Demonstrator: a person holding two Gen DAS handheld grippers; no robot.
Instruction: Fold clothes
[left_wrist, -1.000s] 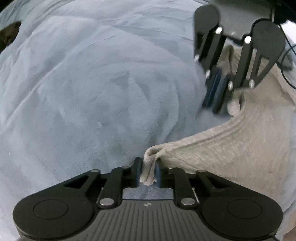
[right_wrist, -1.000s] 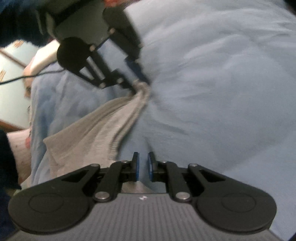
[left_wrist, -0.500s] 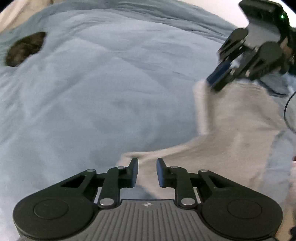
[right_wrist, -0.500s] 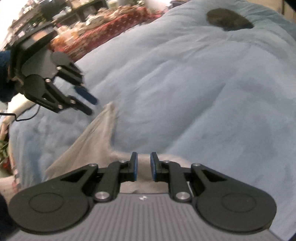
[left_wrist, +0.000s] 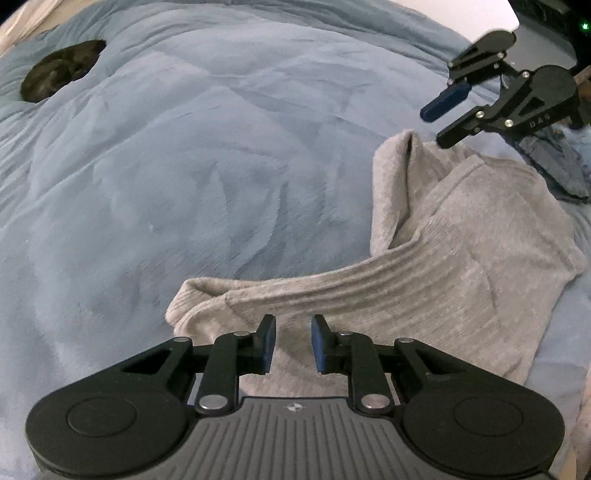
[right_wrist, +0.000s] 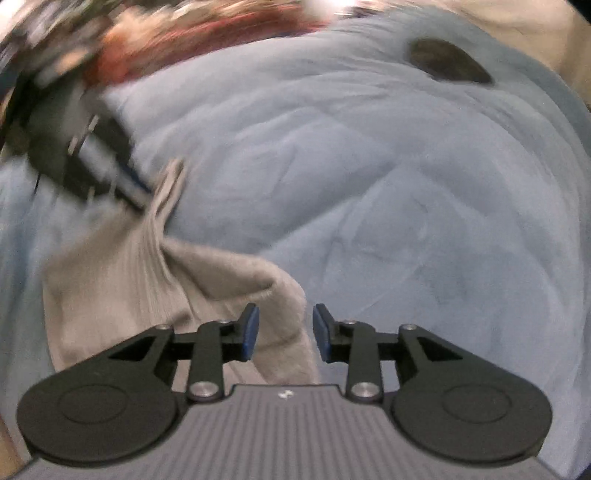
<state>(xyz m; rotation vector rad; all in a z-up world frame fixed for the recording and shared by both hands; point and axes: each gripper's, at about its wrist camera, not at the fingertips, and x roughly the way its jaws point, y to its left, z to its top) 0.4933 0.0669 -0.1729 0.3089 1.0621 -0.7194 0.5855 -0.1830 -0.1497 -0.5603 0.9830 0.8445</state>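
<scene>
A grey knit garment (left_wrist: 461, 258) lies folded over itself on the blue bedspread (left_wrist: 184, 166), its ribbed hem running across the front. My left gripper (left_wrist: 293, 341) hovers open just above the near hem corner, with nothing between its fingers. My right gripper (left_wrist: 439, 118) is at the upper right of the left wrist view, open, above the garment's far corner. In the blurred right wrist view, my right gripper (right_wrist: 285, 334) stands open over a grey fold (right_wrist: 207, 280), and the left gripper (right_wrist: 122, 184) appears at the far left near the ribbed corner.
A dark rounded object (left_wrist: 61, 75) rests on the bedspread at the far left, also seen as a dark object (right_wrist: 448, 66) in the right wrist view. A dark blue cloth (left_wrist: 554, 166) lies beyond the garment at the right. Red patterned clutter (right_wrist: 184, 48) lines the far side.
My left gripper let go of the hem corner and opened, then lifted back. My right gripper opened wider and drew away from the garment, which now lies settled on the bed.
</scene>
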